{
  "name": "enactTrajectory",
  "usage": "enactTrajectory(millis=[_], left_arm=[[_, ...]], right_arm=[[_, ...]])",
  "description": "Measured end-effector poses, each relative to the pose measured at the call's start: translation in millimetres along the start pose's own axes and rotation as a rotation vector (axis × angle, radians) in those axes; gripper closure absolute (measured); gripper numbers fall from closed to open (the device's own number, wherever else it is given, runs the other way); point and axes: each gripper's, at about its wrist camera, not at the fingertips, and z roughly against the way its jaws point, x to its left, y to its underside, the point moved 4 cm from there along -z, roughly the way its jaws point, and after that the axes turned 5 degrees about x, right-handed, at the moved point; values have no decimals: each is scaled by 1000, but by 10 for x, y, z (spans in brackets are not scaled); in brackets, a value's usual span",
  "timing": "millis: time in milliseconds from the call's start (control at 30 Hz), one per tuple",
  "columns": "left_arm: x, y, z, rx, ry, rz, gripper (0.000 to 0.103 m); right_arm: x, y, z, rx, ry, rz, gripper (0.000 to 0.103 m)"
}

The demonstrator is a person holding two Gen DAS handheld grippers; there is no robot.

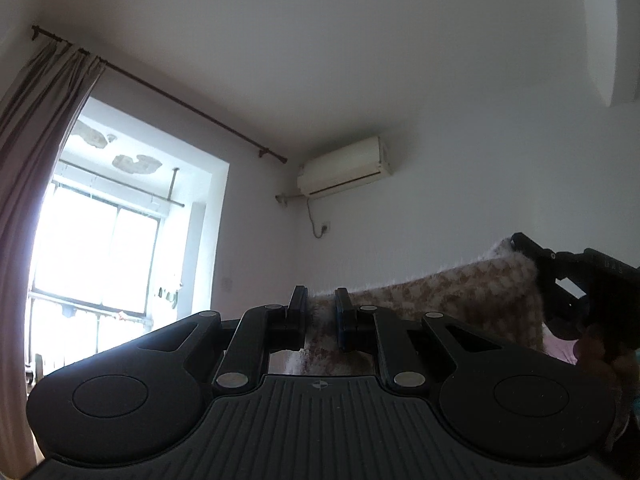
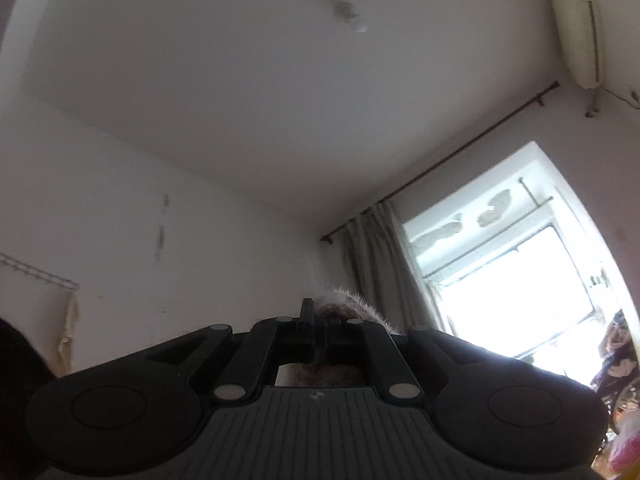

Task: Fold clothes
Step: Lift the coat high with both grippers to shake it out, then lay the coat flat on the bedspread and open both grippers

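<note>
Both tongs clamped on fuzzy brown-and-white garment [image 1: 440, 300], left gripper [image 1: 322, 300] and right gripper [image 2: 320, 320] raised toward ceiling, near curtain [image 1: 36, 152], window [image 1: 96, 240], air conditioner [image 1: 344, 166].

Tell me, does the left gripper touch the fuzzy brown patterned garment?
Touching: in the left wrist view the left gripper is clamped on the garment's top edge.

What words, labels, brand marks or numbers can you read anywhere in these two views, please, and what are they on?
None can be read for certain.
Faint raised characters on the right gripper body, in the left wrist view: too dim to read.
Small round emblem on the left gripper base: a symbol, no letters.
Air conditioner: no legible brand.
</note>
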Motion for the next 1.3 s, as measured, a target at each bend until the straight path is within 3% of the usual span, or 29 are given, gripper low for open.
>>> enactTrajectory(millis=[133,433,600,667,733,767,800,867,967,1167,1300], left_arm=[[217,328,-274,69,-29,38,91],[1070,2151,-1313,396,-177,93,91],[1707,2980,-2044,564,-269,71,89],[1955,3395,-2364,670,-304,41,83],[2169,3852,-2571,773,-327,28,58],[2285,4028,-2610,826,-345,39,55],[2364,4228,-2614,874,-363,59,54],[2483,4556,-2552,950,-398,107,54],[2440,4583,-2198,969,-394,187,53],[2159,4314,-1263,979,-403,289,42],[1966,4316,-710,1047,-405,397,37]], right_arm=[[-564,405,-90,49,78,-79,98],[-2407,1878,-287,267,348,-282,98],[-3602,2742,-534,398,503,-337,97],[-4065,3195,-602,495,617,-362,92],[-4539,3748,-566,640,751,-385,78],[-4741,4031,-498,718,829,-390,70],[-4850,4269,-375,777,896,-388,70],[-4834,4578,-54,823,958,-413,70],[-4539,4586,288,794,927,-461,70],[-3610,4086,680,765,869,-498,69],[-2848,3768,826,788,841,-465,69]])
